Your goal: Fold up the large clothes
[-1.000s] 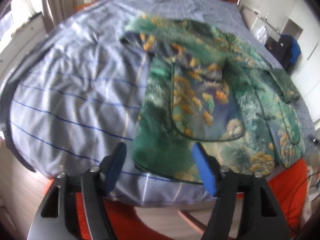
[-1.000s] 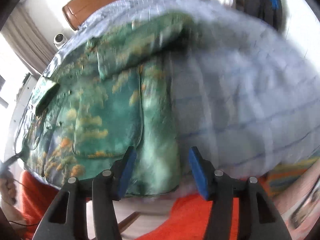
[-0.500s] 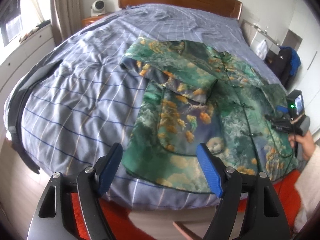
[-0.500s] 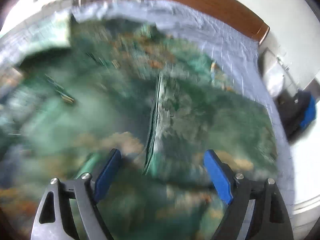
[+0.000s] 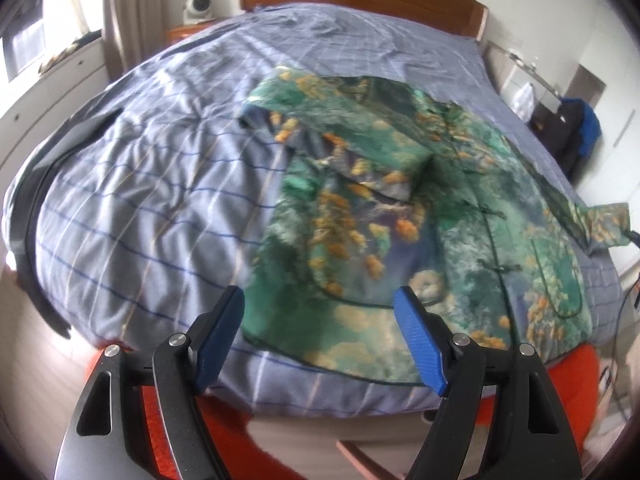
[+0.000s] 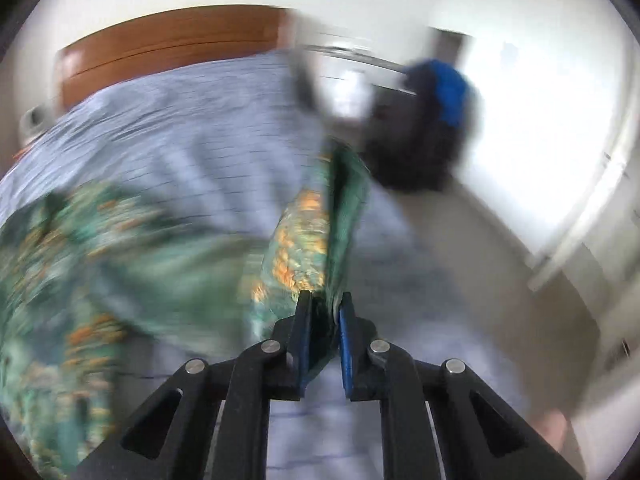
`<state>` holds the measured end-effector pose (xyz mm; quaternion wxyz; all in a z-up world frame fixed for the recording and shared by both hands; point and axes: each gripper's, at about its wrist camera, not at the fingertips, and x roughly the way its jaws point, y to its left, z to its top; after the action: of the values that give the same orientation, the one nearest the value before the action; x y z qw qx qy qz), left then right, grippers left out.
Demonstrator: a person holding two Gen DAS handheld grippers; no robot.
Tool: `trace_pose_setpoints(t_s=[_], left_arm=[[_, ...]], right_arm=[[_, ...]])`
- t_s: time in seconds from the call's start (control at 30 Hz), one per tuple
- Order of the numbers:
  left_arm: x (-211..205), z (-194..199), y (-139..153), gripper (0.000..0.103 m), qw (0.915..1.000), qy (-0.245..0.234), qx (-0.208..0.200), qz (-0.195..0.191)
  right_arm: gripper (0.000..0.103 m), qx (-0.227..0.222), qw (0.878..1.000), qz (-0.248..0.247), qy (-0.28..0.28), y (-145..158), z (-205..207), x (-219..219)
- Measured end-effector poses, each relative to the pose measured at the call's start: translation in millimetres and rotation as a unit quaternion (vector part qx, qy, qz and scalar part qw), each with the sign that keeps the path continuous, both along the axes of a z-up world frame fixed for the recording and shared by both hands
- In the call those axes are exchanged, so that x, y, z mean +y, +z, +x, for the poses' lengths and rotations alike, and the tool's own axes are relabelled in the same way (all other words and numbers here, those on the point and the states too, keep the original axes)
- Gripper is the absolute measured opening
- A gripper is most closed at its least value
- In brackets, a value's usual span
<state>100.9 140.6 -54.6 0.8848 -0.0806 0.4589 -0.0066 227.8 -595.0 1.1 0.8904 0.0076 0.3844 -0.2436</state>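
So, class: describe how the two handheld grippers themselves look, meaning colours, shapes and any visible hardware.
Both match. The left gripper and the right gripper each have two black angular fingers with cut-out slots, round silver pivot pins, and flat blue ribbed pads on the inner faces. No cables, markings or sleeves are visible on them.

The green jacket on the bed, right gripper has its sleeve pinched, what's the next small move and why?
Probably carry the sleeve inward across the jacket. The right gripper is shut on it, the other sleeve already lies folded over the front, and the left gripper hangs open, holding nothing.
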Motion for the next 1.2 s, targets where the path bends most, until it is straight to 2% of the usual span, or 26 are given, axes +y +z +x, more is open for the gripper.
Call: trace_pose_setpoints(t_s=[0.07,0.17,0.27,0.37,0.47,0.53,0.57,0.6,0.63,0.67,0.7,0.73,0.8,0.83,0.9,0.93,1.0,1.03,1.07,1.1,1.13,1.17,1.2], left_arm=[[-9.7,1.5,0.7,0.079,0.9998,-0.012,-0.002,0.013],[-16.6,3.3,-0.7,0.079,0.9997,-0.018,0.003,0.018],[-18.4,1.5,1.2,0.079,0.9994,-0.021,0.006,0.027],[-17.8,-0.4,5.9,0.082,0.9984,-0.024,0.002,0.052],[-16.4,6.6,10.0,0.088,0.9970,-0.026,-0.003,0.073],[-18.8,16.0,10.8,0.088,0.9966,-0.032,0.000,0.075],[-23.0,24.6,11.3,0.088,0.9963,-0.043,0.001,0.075],[-26.5,30.1,11.4,0.088,0.9958,-0.049,0.002,0.077],[-32.7,38.9,11.6,0.088,0.9947,-0.059,0.006,0.084],[-39.7,46.6,12.4,0.088,0.9930,-0.073,0.007,0.092],[-45.6,51.5,13.5,0.088,0.9913,-0.084,0.005,0.101],[-52.8,57.2,14.7,0.089,0.9886,-0.098,0.001,0.115],[-70.6,69.8,15.4,0.098,0.9789,-0.139,-0.007,0.150],[-79.8,75.8,14.1,0.099,0.9726,-0.159,-0.014,0.169],[-99.9,91.9,3.4,0.100,0.9536,-0.205,-0.029,0.219],[-110.4,104.0,-9.1,0.100,0.9413,-0.229,-0.027,0.246],[-120.5,128.0,-32.8,0.100,0.9284,-0.247,-0.009,0.277],[-120.8,145.4,-49.0,0.100,0.9272,-0.242,0.009,0.286],[-117.8,158.1,-58.1,0.099,0.9294,-0.231,0.021,0.287],[-110.6,170.9,-66.3,0.088,0.9349,-0.215,0.031,0.280],[-98.9,182.9,-69.6,0.078,0.9457,-0.196,0.040,0.256],[-86.9,189.4,-66.1,0.050,0.9591,-0.182,0.049,0.211],[-75.7,192.2,-58.6,0.018,0.9691,-0.167,0.052,0.173]], right_arm=[[0.009,0.012,0.999,0.005,-0.040,-2.8,-13.5,-37.2],[0.006,0.058,0.995,0.007,-0.080,-28.2,-29.6,-74.8],[0.006,0.081,0.989,0.049,-0.113,-62.3,-47.4,-97.7],[0.007,0.069,0.983,0.092,-0.142,-78.2,-71.6,-111.0],[0.010,0.017,0.986,0.104,-0.133,-63.4,-87.3,-98.9],[0.018,-0.024,0.989,0.121,-0.085,-48.7,-84.2,-82.6],[0.032,-0.037,0.988,0.138,-0.056,-44.3,-78.7,-74.3],[0.053,-0.042,0.987,0.155,-0.030,-43.9,-66.6,-63.7],[0.059,-0.041,0.985,0.168,-0.014,-46.7,-57.7,-57.0],[0.072,-0.034,0.983,0.178,-0.006,-52.5,-52.2,-53.7],[0.075,-0.016,0.982,0.190,0.000,-64.2,-43.5,-50.5],[0.075,0.002,0.980,0.197,0.000,-77.2,-35.5,-50.0],[0.075,0.043,0.980,0.192,-0.020,-100.9,-30.0,-42.9],[0.075,0.047,0.980,0.189,-0.026,-104.3,-32.3,-38.4],[0.075,0.026,0.981,0.190,-0.011,-97.2,-44.0,-19.0],[0.075,0.017,0.983,0.185,0.004,-90.5,-50.0,-7.0],[0.075,0.002,0.984,0.173,0.042,-77.5,-63.3,29.8],[0.075,-0.005,0.983,0.172,0.059,-72.2,-69.8,44.9],[0.075,-0.011,0.982,0.174,0.078,-67.6,-79.1,62.8],[0.075,-0.015,0.980,0.175,0.094,-66.3,-88.5,80.5],[0.075,-0.019,0.978,0.175,0.109,-63.3,-99.0,96.5],[0.075,-0.021,0.977,0.174,0.120,-62.2,-103.0,108.0],[0.075,-0.024,0.976,0.171,0.135,-61.6,-114.8,122.7]])
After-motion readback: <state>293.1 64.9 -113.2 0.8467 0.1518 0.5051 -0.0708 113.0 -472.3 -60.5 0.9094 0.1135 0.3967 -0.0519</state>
